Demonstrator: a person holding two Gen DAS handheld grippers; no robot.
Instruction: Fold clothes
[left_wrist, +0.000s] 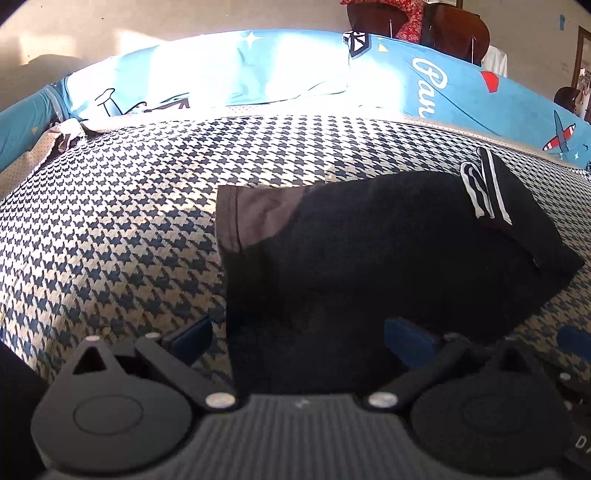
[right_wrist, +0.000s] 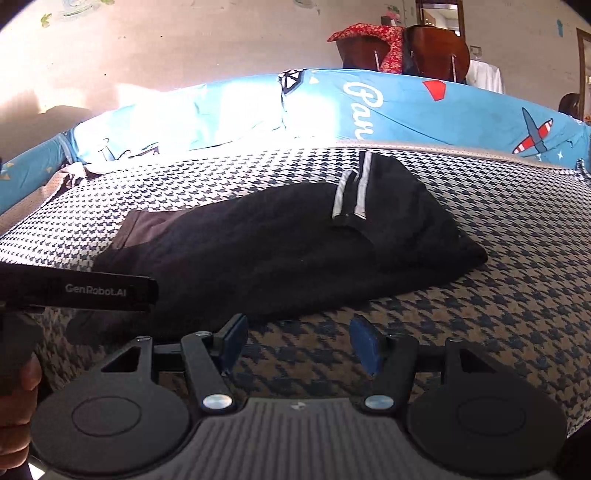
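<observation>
The left gripper (left_wrist: 299, 334) was spread wide, its blue pads (left_wrist: 406, 336) either side of the near edge of a folded black garment (left_wrist: 369, 266). White stripes (left_wrist: 484, 192) ran across the garment's far right portion. The garment lay on a houndstooth cover (left_wrist: 122, 229). Beyond it stood a blue printed bedsheet (left_wrist: 461, 92), brightly sunlit at centre.

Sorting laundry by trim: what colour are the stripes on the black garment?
White stripes on the black garment, clearest in the right wrist view.
</observation>
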